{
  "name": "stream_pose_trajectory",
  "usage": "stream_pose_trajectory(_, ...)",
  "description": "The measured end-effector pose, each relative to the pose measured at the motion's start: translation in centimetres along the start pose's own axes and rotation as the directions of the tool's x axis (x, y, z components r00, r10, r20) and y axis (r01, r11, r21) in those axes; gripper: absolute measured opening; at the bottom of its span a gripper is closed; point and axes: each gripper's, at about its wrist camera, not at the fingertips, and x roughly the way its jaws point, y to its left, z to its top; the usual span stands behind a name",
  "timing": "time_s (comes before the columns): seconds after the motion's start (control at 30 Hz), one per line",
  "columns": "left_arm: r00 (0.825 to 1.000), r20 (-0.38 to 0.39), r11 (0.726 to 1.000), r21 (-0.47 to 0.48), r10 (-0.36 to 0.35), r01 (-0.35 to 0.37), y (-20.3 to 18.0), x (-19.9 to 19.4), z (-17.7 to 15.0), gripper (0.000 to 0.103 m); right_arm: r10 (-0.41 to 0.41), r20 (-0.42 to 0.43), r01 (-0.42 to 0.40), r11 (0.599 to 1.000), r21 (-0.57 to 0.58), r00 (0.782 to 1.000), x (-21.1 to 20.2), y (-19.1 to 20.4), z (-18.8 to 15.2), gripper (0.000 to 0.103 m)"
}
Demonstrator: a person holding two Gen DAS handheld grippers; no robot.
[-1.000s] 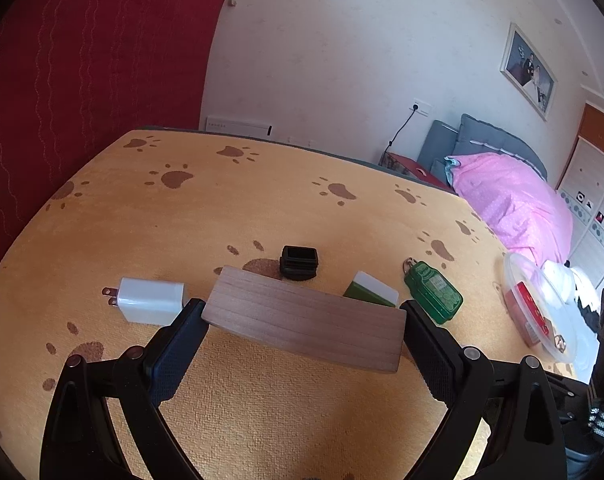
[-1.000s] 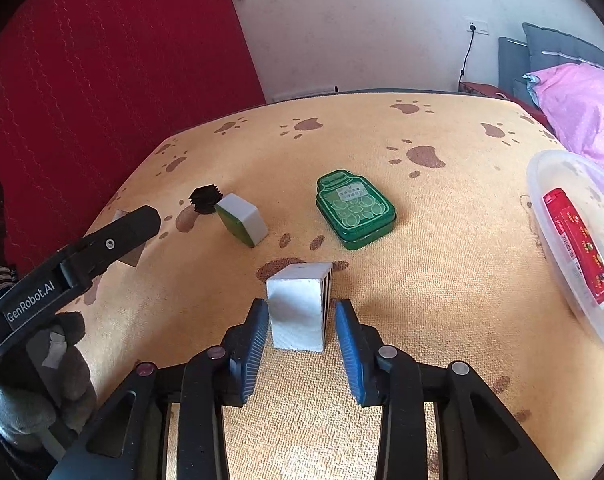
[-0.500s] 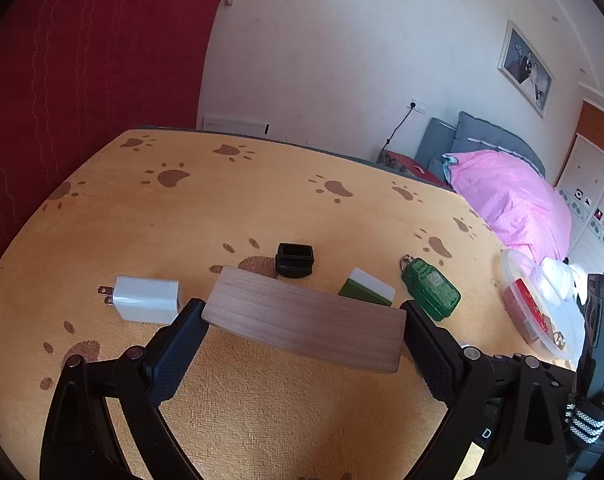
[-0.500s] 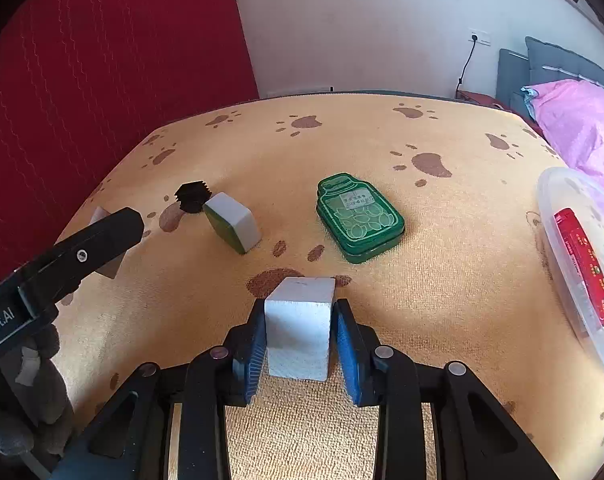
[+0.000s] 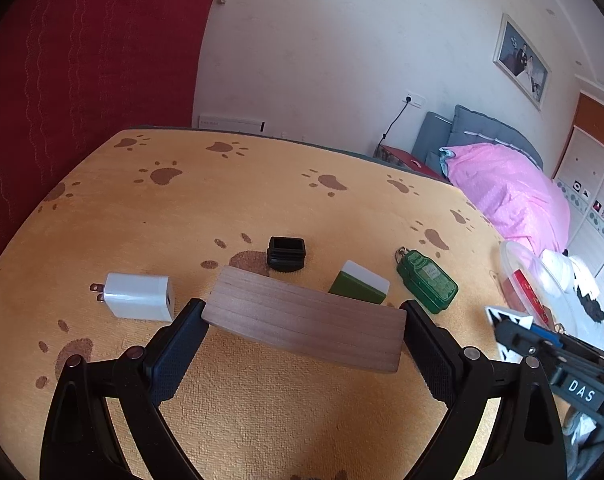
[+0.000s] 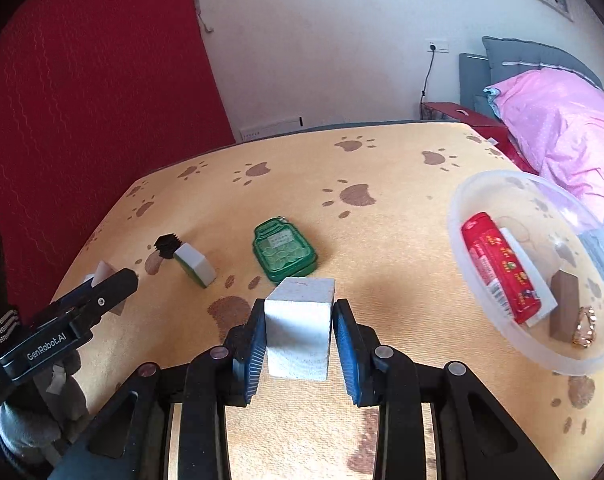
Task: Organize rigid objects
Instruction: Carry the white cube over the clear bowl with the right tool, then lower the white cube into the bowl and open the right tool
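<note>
The right gripper (image 6: 298, 334) is clenched on a white block (image 6: 298, 336), low centre in the right wrist view, its pads pressed to both sides of the block, which looks raised off the yellow paw-print cloth (image 6: 382, 248). The left gripper (image 5: 304, 328) grips a wooden slab (image 5: 304, 322) by its two short ends, at centre in the left wrist view. On the cloth beyond the slab lie a white charger (image 5: 138, 296) at left, a black cap (image 5: 286, 253), a green-and-white tile (image 5: 360, 288) and a green tin (image 5: 428, 280) at right. At the right edge of the right wrist view a clear bowl (image 6: 482, 188) holds a red pack (image 6: 500, 268), a wooden piece (image 6: 562, 306) and a gold ring (image 6: 584, 332).
</note>
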Motion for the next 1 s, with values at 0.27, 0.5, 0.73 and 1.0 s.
stream_pose_trajectory(0.27,1.000,-0.008,1.000,0.013,0.002,-0.002,-0.4,0.2,-0.2,0.096,-0.090,0.044,0.086,0.993,0.085,0.995,-1.7,-4.6,0.9,0.035)
stream_pose_trajectory(0.5,1.000,-0.012,1.000,0.030,0.002,-0.002,-0.9,0.3,-0.4,0.096,-0.151,0.058,0.142,0.980,0.139,0.987,-2.5,-7.7,1.1,0.035)
stream_pose_trajectory(0.73,1.000,-0.012,0.999,0.055,0.002,-0.002,-1.7,0.4,-0.5,0.096,-0.202,0.065,0.187,0.965,0.186,0.977,-3.1,-10.1,1.0,0.035)
stream_pose_trajectory(1.0,1.000,-0.015,0.997,0.077,0.003,-0.002,-3.0,0.2,-0.8,0.096,-0.252,0.071,0.231,0.949,0.216,0.965,-3.5,-12.2,1.0,0.035)
